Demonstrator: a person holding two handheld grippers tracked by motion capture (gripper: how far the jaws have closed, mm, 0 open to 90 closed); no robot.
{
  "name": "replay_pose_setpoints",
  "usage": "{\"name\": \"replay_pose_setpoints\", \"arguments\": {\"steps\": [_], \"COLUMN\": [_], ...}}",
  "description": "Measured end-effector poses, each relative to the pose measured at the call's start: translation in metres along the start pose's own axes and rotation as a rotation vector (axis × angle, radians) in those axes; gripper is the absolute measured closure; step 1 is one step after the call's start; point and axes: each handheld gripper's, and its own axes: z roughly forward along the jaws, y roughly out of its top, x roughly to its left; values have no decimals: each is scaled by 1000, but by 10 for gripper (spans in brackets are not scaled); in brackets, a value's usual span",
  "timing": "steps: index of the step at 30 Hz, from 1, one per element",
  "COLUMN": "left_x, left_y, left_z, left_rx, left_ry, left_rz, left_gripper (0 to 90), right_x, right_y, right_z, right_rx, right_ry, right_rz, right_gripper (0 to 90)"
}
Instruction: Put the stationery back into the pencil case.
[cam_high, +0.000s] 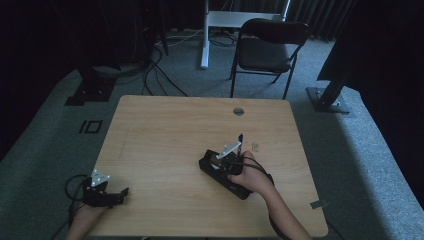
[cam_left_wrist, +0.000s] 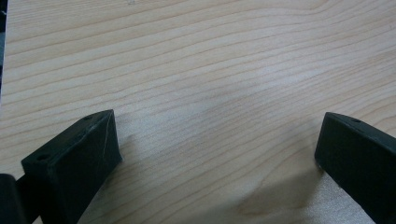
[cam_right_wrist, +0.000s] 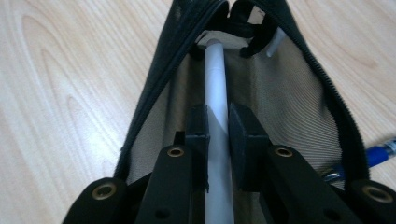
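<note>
A white pen (cam_right_wrist: 217, 84) is being clamped by the right gripper (cam_right_wrist: 218, 135) inside the open pencil case (cam_right_wrist: 289, 93); well left of the case, the left gripper (cam_left_wrist: 217, 149) is being held low, jaws spread and empty.

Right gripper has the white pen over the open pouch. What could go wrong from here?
The white pen is pinched near its middle by the right gripper, so it may pivot or catch the pouch zipper edge. The left gripper sits open, apart from the pouch, so it could slide. A blue pen lies beside it.
</note>
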Motion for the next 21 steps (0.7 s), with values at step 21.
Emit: {"name": "replay_pose_setpoints", "arguments": {"steps": [21], "left_x": [0], "left_y": [0], "left_z": [0], "left_rx": [0], "left_ry": [0], "left_rz": [0], "left_gripper": [0], "right_x": [-1], "right_y": [-2], "right_z": [5], "right_rx": [36], "right_ry": [0], "right_rz": [2], "right_gripper": [765]}}
